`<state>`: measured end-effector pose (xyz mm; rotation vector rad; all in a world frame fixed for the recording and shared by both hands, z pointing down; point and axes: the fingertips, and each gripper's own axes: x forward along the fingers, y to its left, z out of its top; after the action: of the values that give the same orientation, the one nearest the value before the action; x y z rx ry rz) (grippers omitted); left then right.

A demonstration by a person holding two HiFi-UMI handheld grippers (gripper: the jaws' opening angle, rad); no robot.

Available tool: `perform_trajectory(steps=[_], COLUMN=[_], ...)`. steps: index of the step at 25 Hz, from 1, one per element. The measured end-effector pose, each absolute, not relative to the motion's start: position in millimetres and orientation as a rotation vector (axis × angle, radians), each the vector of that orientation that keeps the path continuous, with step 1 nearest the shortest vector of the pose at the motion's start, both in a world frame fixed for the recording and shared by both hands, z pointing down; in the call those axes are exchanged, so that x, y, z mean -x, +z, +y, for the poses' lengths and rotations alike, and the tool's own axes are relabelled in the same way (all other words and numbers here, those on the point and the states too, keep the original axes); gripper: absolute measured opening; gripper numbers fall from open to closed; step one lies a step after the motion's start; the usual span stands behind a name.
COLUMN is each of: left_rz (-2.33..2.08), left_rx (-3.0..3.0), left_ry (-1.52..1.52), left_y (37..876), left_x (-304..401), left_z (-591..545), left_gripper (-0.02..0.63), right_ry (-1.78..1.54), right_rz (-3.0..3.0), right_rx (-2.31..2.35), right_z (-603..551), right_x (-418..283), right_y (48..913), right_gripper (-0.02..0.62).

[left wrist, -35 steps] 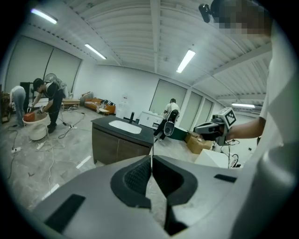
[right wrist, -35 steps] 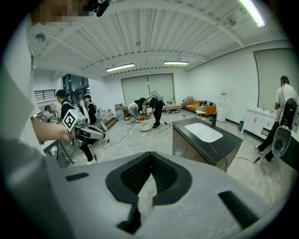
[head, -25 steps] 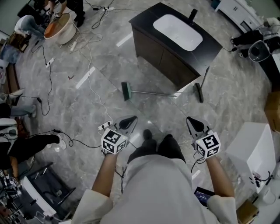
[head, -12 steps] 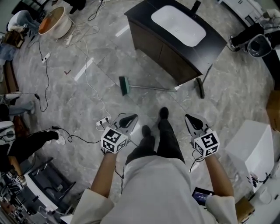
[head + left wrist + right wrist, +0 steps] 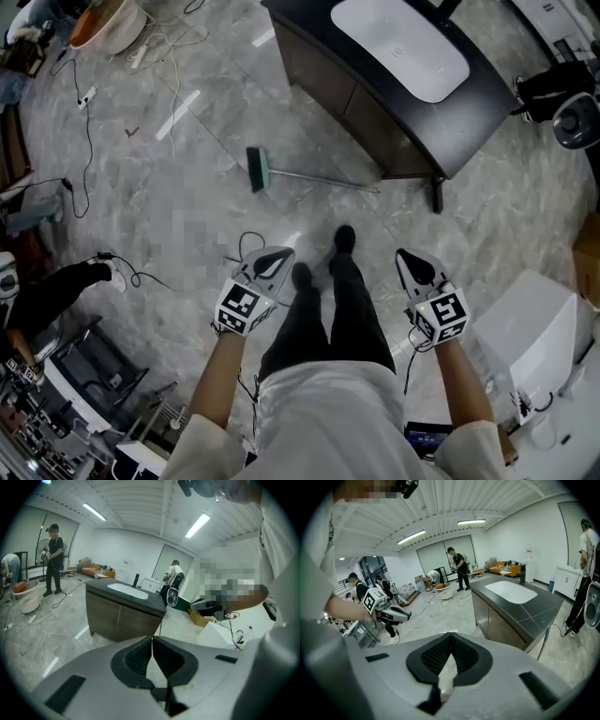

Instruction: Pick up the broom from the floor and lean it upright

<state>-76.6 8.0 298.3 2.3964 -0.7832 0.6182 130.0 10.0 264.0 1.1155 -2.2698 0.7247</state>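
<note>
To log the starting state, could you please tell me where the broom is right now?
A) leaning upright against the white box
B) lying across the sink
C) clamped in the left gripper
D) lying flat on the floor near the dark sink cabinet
D: the broom lies flat on the floor, its handle end by the sink cabinet.

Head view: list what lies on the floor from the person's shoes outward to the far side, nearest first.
shoes → broom lying flat on the floor → dark cabinet → white sink set in its top
</note>
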Motion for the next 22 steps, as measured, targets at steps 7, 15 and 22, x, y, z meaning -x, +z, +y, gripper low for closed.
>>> perform_trajectory(steps=[7, 15, 22], left_rz=[-0.781, -0.729, -0.690], left_rx=[-2.447, -2.449, -2.470], left_ry=[0.699, 0.746, 0.758], left_y=[387, 517, 621], left_x=[60, 43, 35], left_z=[-20, -38, -57], left_gripper=[0.011, 0.011, 0.011], right_ry=[0.749, 0.782, 0.812], right_rz=[-2.275, -2.238, -2.226], right_rx=[-1.054, -1.063, -1.107], right_z=[-23, -43, -59], right_x=[-130, -136, -146], right_y=[351, 478, 583], right_gripper=[0.000, 0.000, 0.000])
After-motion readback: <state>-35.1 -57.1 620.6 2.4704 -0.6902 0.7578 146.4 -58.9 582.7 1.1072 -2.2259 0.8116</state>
